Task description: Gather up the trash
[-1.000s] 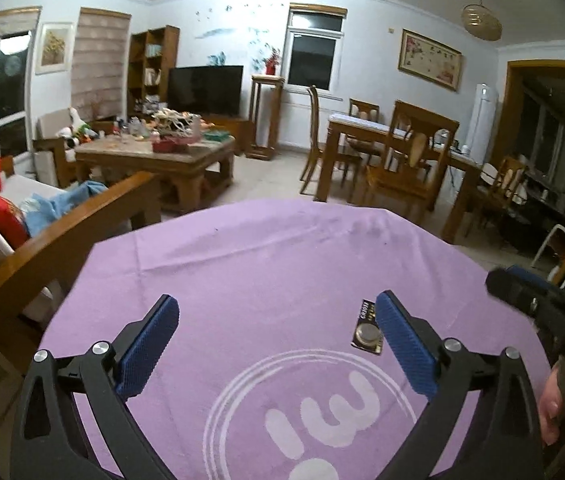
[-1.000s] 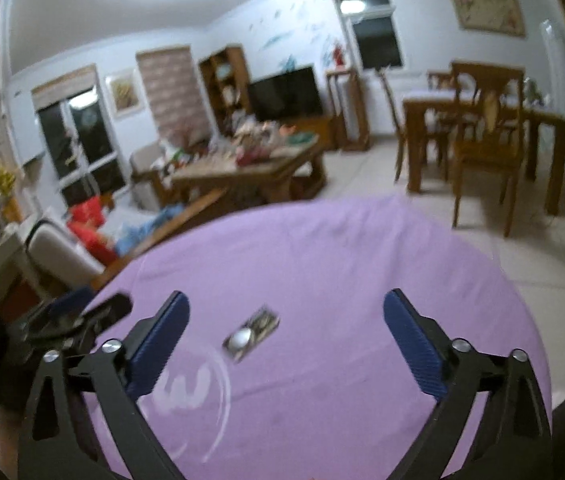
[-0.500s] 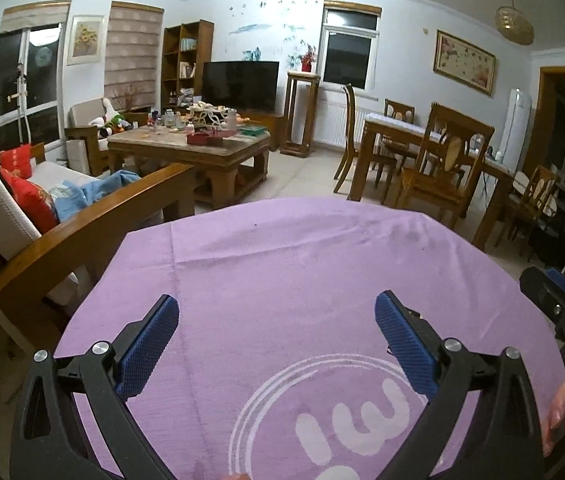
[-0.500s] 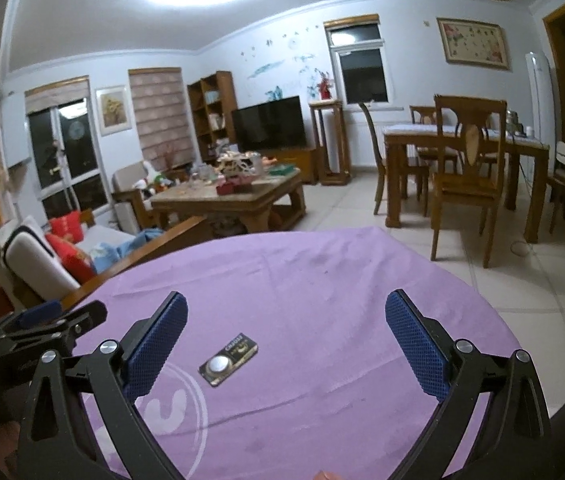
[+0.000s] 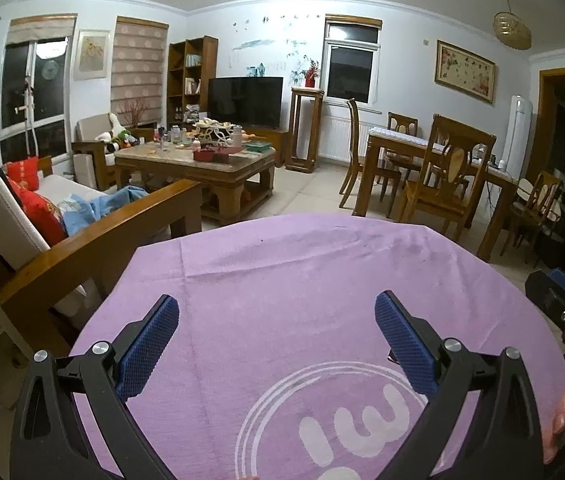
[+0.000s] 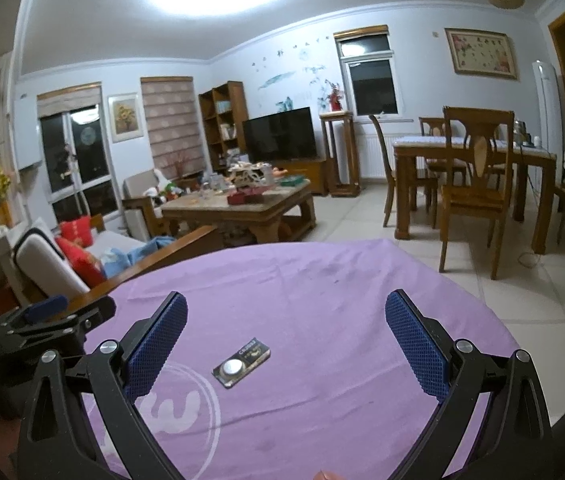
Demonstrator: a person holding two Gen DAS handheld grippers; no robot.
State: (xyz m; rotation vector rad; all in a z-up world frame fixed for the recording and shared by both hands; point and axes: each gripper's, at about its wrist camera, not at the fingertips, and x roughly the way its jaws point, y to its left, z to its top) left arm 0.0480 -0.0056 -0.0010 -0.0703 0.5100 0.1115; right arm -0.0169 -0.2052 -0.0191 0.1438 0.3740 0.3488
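A small black coin-battery pack (image 6: 242, 363) lies flat on the round purple tablecloth (image 6: 342, 312), between and just ahead of the fingers of my right gripper (image 6: 286, 344), which is open and empty. My left gripper (image 5: 276, 344) is open too, held above the purple cloth (image 5: 282, 280) with nothing between its fingers. The battery pack does not appear in the left wrist view. The other gripper shows at the right edge (image 5: 562, 304) of the left view and at the left edge (image 6: 54, 316) of the right view.
A white logo (image 5: 362, 420) is printed on the cloth. A wooden sofa (image 5: 82, 240) stands close to the table's left side, a cluttered coffee table (image 5: 198, 160) behind it, a dining table with chairs (image 5: 442, 168) to the right. A fingertip (image 5: 558, 420) shows at the right.
Both grippers have drawn back and tilted up. The battery pack has left the left wrist view and now lies centred between the right gripper's fingers.
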